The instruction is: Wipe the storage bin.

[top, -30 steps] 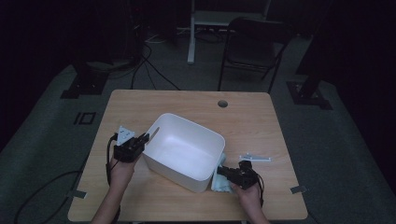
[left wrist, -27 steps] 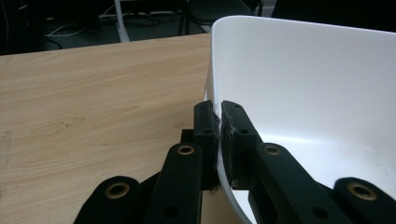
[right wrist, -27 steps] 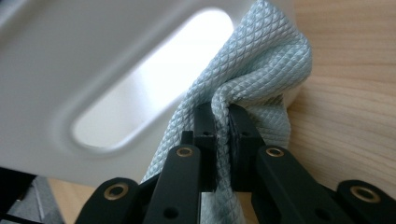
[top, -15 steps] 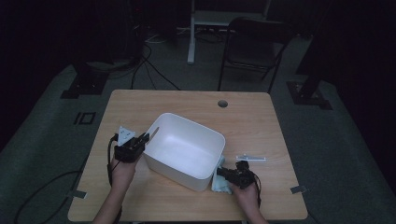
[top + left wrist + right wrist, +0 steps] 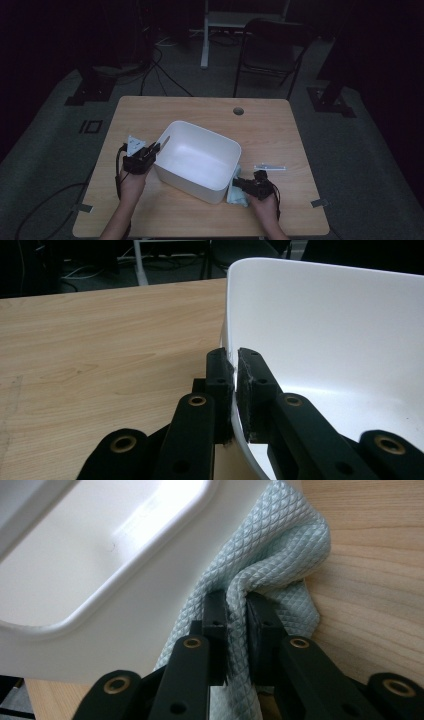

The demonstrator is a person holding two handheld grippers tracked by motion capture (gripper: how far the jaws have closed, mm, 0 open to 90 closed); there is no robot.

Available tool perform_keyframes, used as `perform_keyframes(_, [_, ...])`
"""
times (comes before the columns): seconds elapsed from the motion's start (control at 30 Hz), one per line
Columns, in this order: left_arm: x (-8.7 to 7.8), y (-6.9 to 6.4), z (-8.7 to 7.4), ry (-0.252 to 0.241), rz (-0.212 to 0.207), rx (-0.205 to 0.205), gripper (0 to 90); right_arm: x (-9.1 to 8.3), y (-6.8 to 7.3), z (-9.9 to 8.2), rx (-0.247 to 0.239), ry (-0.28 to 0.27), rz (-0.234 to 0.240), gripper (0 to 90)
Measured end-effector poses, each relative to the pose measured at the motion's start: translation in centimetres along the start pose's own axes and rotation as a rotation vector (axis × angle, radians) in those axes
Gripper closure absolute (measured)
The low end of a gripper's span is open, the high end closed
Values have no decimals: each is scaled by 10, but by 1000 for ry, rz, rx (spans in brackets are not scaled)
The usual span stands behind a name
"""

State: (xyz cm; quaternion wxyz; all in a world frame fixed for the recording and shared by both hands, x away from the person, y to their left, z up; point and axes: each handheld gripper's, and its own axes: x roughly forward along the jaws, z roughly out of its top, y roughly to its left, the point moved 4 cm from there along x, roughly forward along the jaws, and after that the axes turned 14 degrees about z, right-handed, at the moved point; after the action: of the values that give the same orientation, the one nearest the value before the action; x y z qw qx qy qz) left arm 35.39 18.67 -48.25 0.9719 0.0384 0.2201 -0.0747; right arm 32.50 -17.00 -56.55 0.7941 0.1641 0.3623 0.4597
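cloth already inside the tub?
No. The cloth lies on the table against the outside wall of the white tub, pinched in the right gripper.

Wooden table (image 5: pixel 280 125) bears white tub (image 5: pixel 197 160), cloth (image 5: pixel 237 195) (pale blue), strip (image 5: pixel 270 167)

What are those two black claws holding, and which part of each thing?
The left gripper clamps the white tub by its rim wall. The right gripper pinches a raised fold of the pale blue cloth beside the tub.
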Motion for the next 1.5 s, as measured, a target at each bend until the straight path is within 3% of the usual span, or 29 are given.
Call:
perform_keyframes(0.07, [0, 0, 0, 1, 4, 1, 841, -2, 4, 0, 1, -8, 9, 813])
perform_keyframes(0.2, [0, -1, 0, 3, 8, 0, 843, -14, 23, -1, -22, -74, 76, 823])
perform_keyframes(0.3, [0, -1, 0, 4, 1, 1, 844, -16, 36, -3, -60, -75, 61, 823])
perform_keyframes(0.43, [0, -1, 0, 7, -9, 4, 843, -9, 33, -8, -65, -53, 4, 827])
perform_keyframes(0.57, [0, -1, 0, 3, -1, -1, 842, 2, 20, -15, -33, 3, -31, 828])
perform_keyframes(0.7, [0, -2, 0, 5, 11, 0, 843, 2, 19, -17, -19, -6, -25, 832])
perform_keyframes(0.9, [0, -3, 1, 11, 14, 0, 844, -14, 53, -24, -46, -72, 74, 831])
perform_keyframes(1.0, [0, -2, 0, 10, 5, 0, 846, -13, 62, -28, -67, -78, 63, 829])
perform_keyframes(1.13, [0, -3, 0, 9, 0, 6, 843, -8, 56, -28, -68, -63, 33, 831])
perform_keyframes(1.3, [0, -2, 0, 8, -2, 3, 840, 8, 34, -39, -16, 26, -23, 833])
perform_keyframes(1.4, [0, -2, 0, 8, 3, 3, 838, 14, 25, -42, 33, 55, -12, 833])
perform_keyframes(1.5, [0, -2, 0, 10, 10, 5, 838, 9, 30, -38, 31, 43, -5, 833])
